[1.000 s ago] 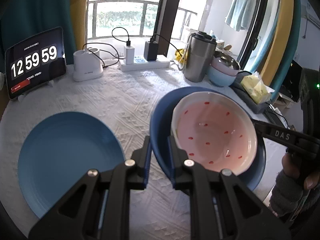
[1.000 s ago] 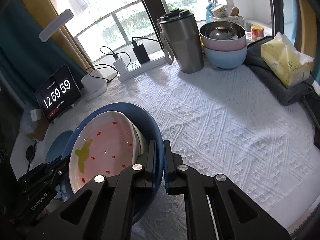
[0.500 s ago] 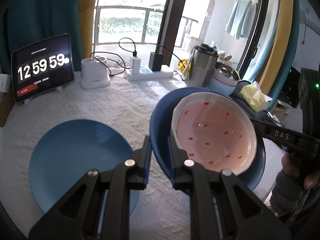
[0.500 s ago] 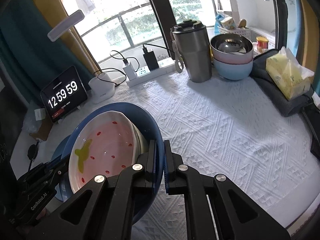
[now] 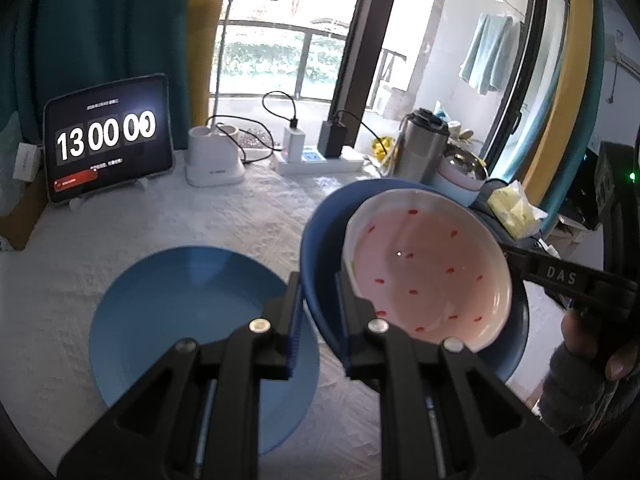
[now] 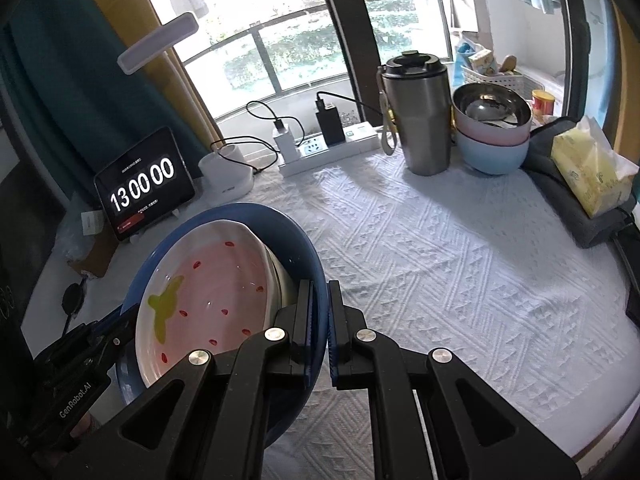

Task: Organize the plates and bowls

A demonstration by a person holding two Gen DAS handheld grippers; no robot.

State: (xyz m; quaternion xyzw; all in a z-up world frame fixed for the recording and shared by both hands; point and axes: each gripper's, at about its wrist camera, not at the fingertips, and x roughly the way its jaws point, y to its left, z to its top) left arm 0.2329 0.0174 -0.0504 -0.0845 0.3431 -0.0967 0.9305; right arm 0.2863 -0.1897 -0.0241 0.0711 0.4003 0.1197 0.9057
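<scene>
Between both grippers, blue plate [image 5: 320, 240] carries strawberry dish [image 5: 428, 276].

both views ride a hand-held gripper and look forward and down along its two fingers. the left wrist view sits close behind the left gripper [image 5: 316, 312], facing the window, with a blue plate [image 5: 180, 320] left of the fingers. the right wrist view sits close behind the right gripper [image 6: 319, 316], white tablecloth [image 6: 460, 264] right of the fingers. both share the dark blue bowl [image 5: 320, 248] [image 6: 308, 256], strawberry dish [image 5: 428, 276] [image 6: 208, 284], clock tablet [image 5: 106, 136] [image 6: 144, 188] and steel tumbler [image 5: 420, 152] [image 6: 420, 116].
</scene>
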